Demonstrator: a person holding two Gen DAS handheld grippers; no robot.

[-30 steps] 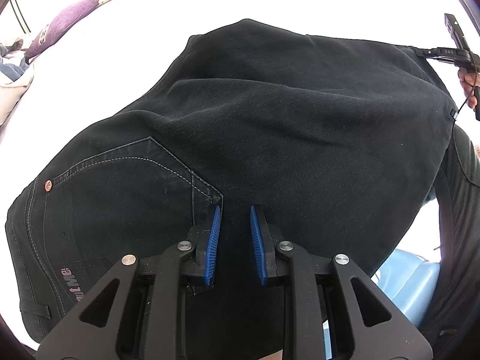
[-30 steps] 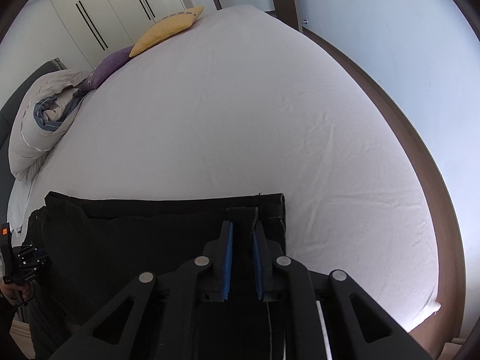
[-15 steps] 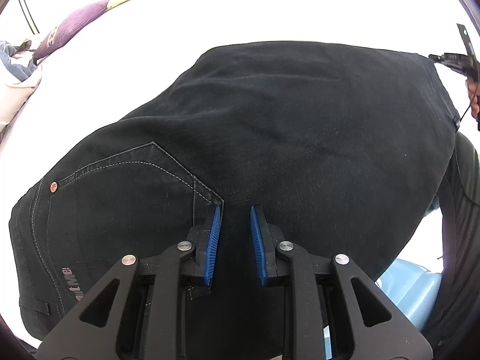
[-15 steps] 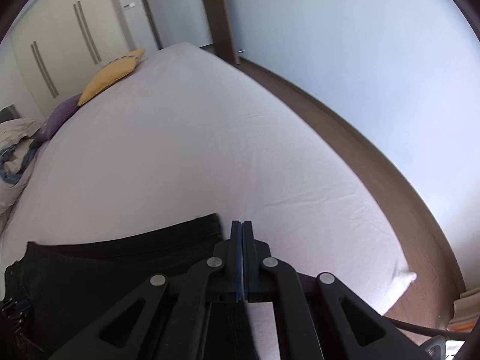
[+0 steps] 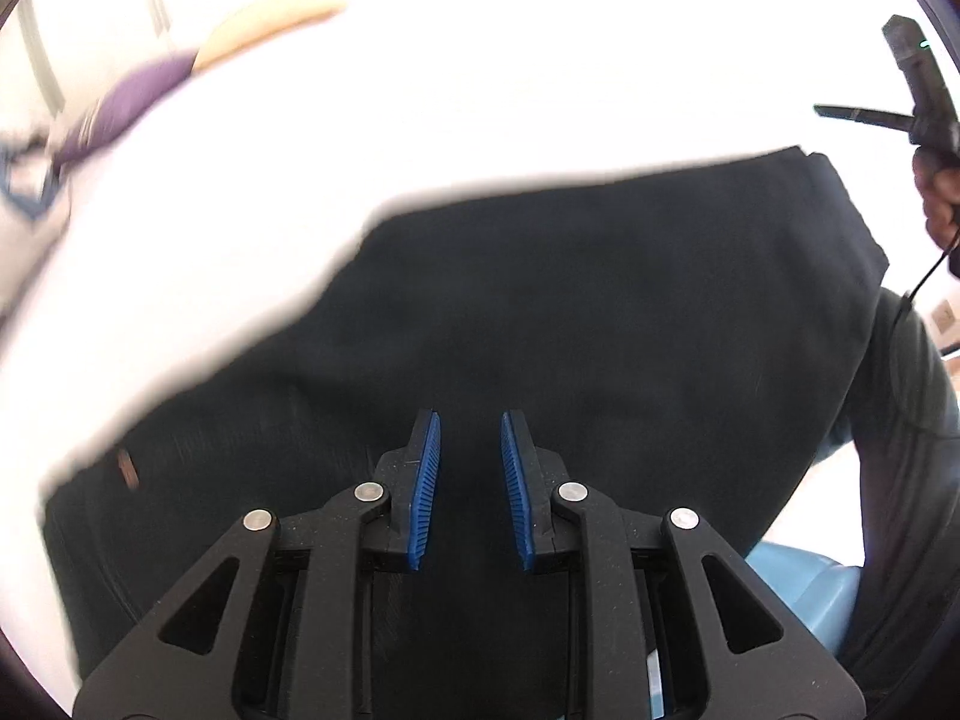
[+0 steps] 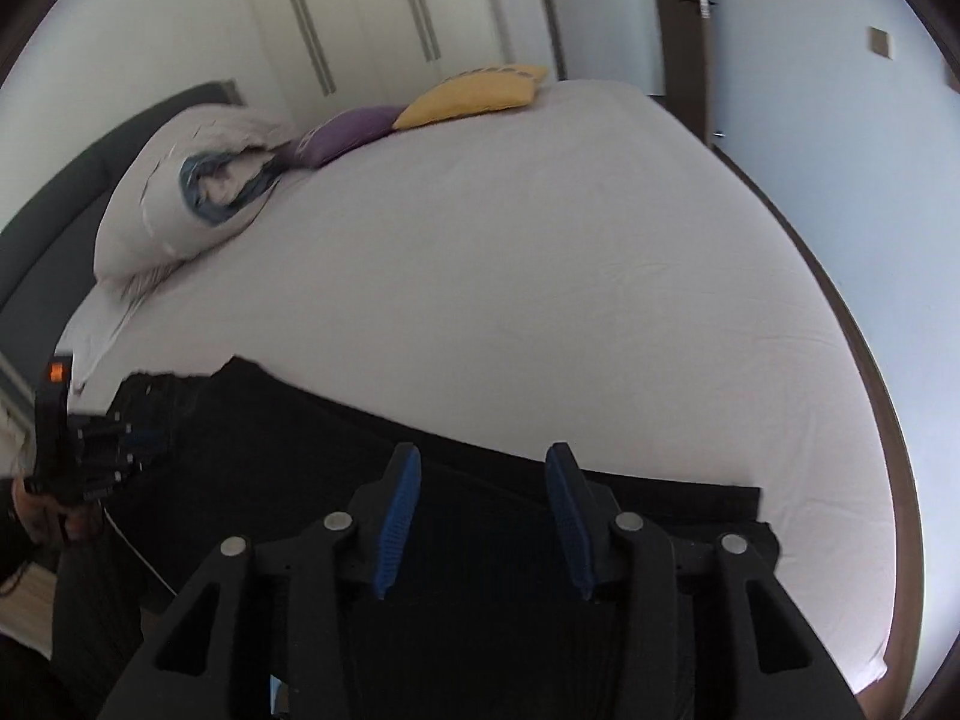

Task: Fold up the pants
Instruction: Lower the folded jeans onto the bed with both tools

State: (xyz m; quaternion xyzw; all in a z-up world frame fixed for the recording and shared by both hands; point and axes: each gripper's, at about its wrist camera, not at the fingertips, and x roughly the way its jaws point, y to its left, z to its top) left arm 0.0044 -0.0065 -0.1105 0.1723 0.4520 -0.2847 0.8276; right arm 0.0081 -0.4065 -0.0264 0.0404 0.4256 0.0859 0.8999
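Pants [image 6: 492,516]: black denim pair lying flat on the white bed [image 6: 600,300], along the bed's near edge, close to the person; the rest of the bed beyond them carries no clothing.
Long axis: the pants run side to side along that near edge, from an end beside the left tongs to squared-off cloth ends beside the right tongs.
Left tongs [image 5: 471,492]: blue-padded jaws stand a narrow gap apart, with only dark cloth seen between them. They hover over the pants and grip nothing, though I cannot tell whether the tips touch the cloth. This view is motion-blurred.
Right tongs [image 6: 483,519]: jaws spread wide and holding nothing, poised over the opposite end of the pants, just inside the stacked cloth edges.
Nearer tool: each tongs sits over its own end of the pants. The left view shows the right tongs [image 5: 918,96] well off to the far right of the cloth.
Key relation: the pants lie directly below and ahead of both tongs, so the free far edge faces away from the person, toward the open middle of the bed.
Judged next need: both tongs would likely have to pinch the same long edge at matching points, so a fold carries evenly.
Beyond the pants: a rolled duvet [image 6: 192,192], a purple cushion [image 6: 342,135] and a yellow cushion [image 6: 474,93] lie at the bed's far left side.
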